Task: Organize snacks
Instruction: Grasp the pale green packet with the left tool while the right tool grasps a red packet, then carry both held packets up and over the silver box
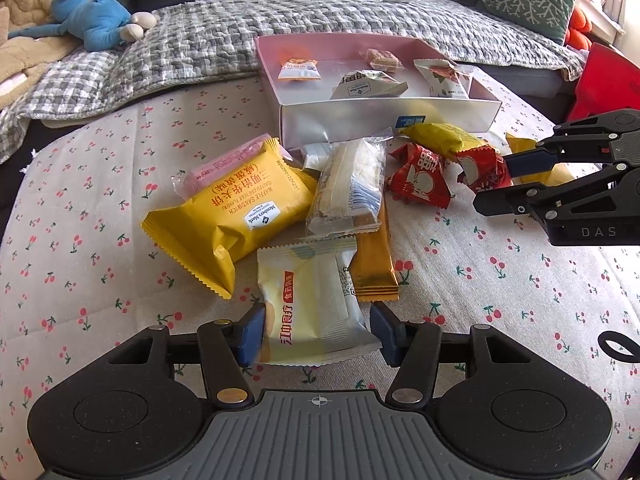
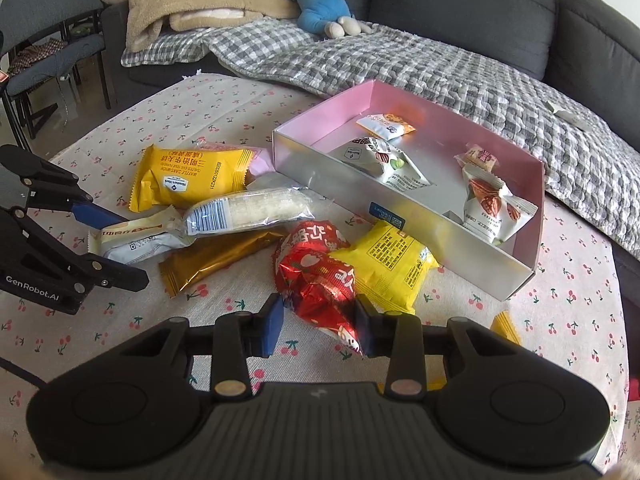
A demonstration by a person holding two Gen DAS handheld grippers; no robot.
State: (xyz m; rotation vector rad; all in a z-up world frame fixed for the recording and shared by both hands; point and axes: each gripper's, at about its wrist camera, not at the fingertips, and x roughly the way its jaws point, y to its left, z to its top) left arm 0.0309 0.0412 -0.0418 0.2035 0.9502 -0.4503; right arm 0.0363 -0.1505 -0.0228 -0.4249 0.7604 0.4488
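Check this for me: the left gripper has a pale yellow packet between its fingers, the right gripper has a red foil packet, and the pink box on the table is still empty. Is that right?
Not quite. The pink box is not empty: the right wrist view shows four snack packets inside it. The rest holds: the pale yellow packet sits in the left gripper, and the red foil packet in the right gripper.

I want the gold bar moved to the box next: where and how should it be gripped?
Grip the gold bar at its free crimped end, across its narrow width, coming from above on the near side. Its far end lies under the clear-wrapped roll, so that end is blocked.
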